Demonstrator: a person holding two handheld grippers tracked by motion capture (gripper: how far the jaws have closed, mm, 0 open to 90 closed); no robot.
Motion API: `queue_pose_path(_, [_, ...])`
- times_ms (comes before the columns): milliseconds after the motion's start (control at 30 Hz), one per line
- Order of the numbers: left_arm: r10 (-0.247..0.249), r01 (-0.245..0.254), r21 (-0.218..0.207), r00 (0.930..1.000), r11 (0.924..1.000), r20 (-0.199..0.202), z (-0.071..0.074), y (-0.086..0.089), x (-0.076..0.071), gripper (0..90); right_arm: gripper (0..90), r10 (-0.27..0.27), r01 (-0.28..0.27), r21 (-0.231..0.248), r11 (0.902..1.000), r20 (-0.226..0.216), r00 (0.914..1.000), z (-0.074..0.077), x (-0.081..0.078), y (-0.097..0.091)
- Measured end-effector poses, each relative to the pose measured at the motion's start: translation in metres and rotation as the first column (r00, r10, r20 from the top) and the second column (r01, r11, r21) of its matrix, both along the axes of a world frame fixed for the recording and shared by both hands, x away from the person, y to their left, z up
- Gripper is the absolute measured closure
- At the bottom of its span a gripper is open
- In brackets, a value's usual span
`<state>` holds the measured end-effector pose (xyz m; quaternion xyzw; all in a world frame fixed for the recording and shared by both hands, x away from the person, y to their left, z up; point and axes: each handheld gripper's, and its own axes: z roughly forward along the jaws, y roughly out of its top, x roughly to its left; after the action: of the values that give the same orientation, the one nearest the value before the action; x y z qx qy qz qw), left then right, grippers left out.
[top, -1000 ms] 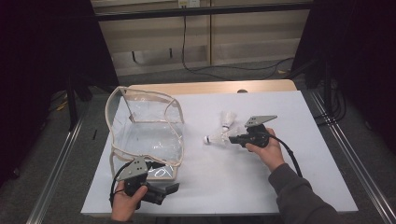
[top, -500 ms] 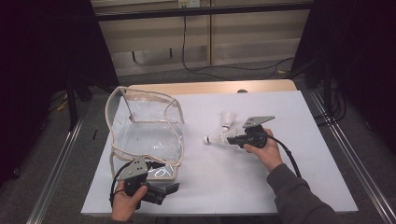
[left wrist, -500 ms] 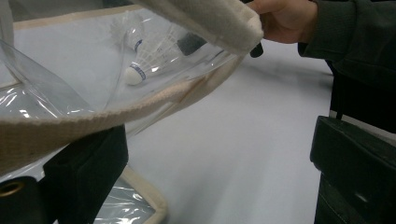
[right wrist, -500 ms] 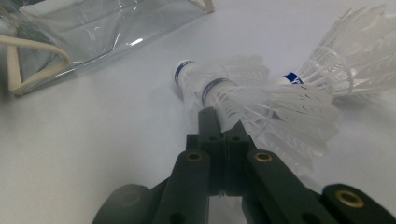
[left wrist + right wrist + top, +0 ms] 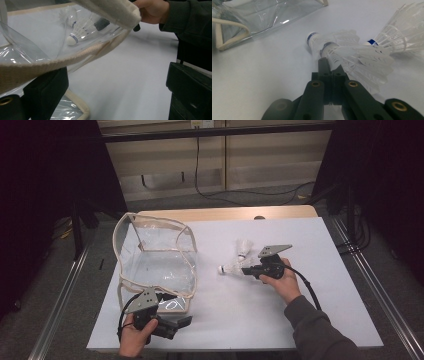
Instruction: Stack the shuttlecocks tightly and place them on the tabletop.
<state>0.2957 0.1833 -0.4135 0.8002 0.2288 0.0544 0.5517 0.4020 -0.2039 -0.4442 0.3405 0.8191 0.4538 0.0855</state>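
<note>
Fingers of left gripper (image 5: 184, 321) apart around the clear bag's (image 5: 160, 265) cream rim, not pressing on it; fingers of right gripper (image 5: 246, 270) clamped on a shuttlecock (image 5: 229, 269).

At desk's (image 5: 240, 320) left, bag standing open, mouth rim arching between the parted left fingers (image 5: 47, 90). Right of bag, held shuttlecock lying on its side, cork toward the bag, skirt pinched by right fingers (image 5: 324, 65). Just beyond, second shuttlecock (image 5: 243, 248) resting on desk.
</note>
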Motion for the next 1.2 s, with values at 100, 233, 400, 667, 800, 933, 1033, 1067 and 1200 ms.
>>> queue_pose_path(100, [0.000,0.000,0.000,1.0000,1.0000,-0.001,0.0001,0.0000,-0.0001,4.4,89.0,0.004,-0.004,0.003,1.0000,0.001,1.0000,-0.0002,0.0005,0.0015])
queue_pose_path(233, [-0.001,0.001,0.000,1.0000,1.0000,-0.001,0.0001,0.0001,-0.0001,4.4,89.0,0.007,-0.007,0.004,1.0000,0.001,1.0000,-0.0001,0.0010,0.0029])
queue_pose_path(400, [-0.001,0.001,0.000,1.0000,1.0000,0.000,0.0000,0.0000,-0.0001,4.4,89.0,0.010,-0.010,0.001,1.0000,0.001,1.0000,-0.0007,0.0016,0.0044])
queue_pose_path(667, [-0.001,0.001,-0.001,1.0000,1.0000,0.000,-0.0001,0.0001,-0.0001,4.4,89.0,0.013,-0.013,-0.003,0.9999,-0.004,0.9999,-0.0024,0.0021,0.0075])
queue_pose_path(800, [0.000,0.000,-0.002,1.0000,1.0000,-0.001,-0.0001,-0.0001,-0.0003,4.4,89.0,0.017,-0.017,-0.002,0.9999,-0.004,0.9998,-0.0033,0.0024,0.0080])
queue_pose_path(933, [0.000,0.000,-0.002,1.0000,1.0000,0.000,-0.0001,-0.0001,-0.0002,4.4,89.0,0.017,-0.017,-0.001,0.9999,-0.004,0.9998,-0.0035,0.0029,0.0082])
queue_pose_path(1033, [-0.001,0.001,-0.001,1.0000,1.0000,0.001,-0.0001,0.0000,-0.0001,4.4,89.1,0.019,-0.019,-0.004,0.9998,-0.004,0.9998,-0.0037,0.0033,0.0082])
queue_pose_path(1067, [-0.001,0.001,-0.001,1.0000,1.0000,0.000,-0.0001,0.0000,-0.0001,4.4,89.1,0.019,-0.019,-0.005,0.9998,-0.006,0.9998,-0.0037,0.0034,0.0081])
queue_pose_path(1200, [0.001,-0.001,-0.005,1.0000,1.0000,-0.001,-0.0002,-0.0002,-0.0002,4.4,89.1,0.018,-0.018,-0.008,0.9998,-0.002,0.9998,-0.0038,0.0038,0.0085])
